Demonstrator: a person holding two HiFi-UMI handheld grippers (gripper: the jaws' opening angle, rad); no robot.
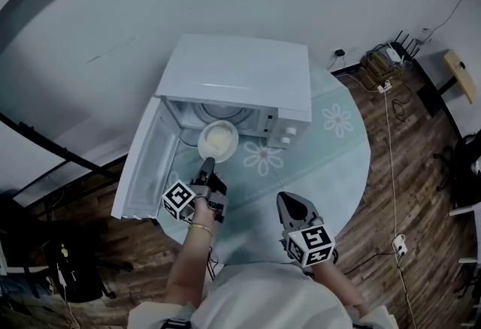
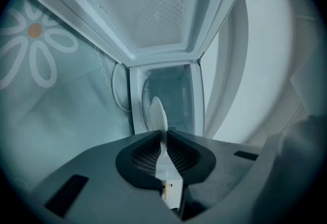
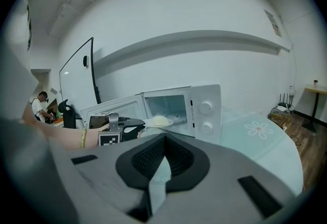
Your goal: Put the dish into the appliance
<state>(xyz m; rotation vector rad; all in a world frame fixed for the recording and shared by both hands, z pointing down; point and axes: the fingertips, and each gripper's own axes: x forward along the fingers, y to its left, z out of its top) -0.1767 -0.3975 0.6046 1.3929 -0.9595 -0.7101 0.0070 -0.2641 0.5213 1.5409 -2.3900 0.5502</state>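
A white dish (image 1: 218, 140) with a pale mound of food hangs level at the mouth of the white microwave (image 1: 240, 76), partly past its front edge. My left gripper (image 1: 207, 167) is shut on the dish's near rim. In the left gripper view the dish (image 2: 157, 113) shows edge-on, clamped between the pads, with the microwave's cavity (image 2: 168, 100) behind it. My right gripper (image 1: 294, 209) hovers over the table's front right, shut and holding nothing. The right gripper view shows its pads (image 3: 164, 140) touching, and beyond them the left gripper (image 3: 121, 131), the dish (image 3: 159, 121) and the microwave (image 3: 202, 110).
The microwave's door (image 1: 143, 162) stands swung wide to the left, past the table's edge. The round table (image 1: 342, 162) wears a pale flower-print cloth. Cables and a router (image 1: 391, 57) lie on the wood floor to the right. A person (image 3: 41, 105) stands far off at left.
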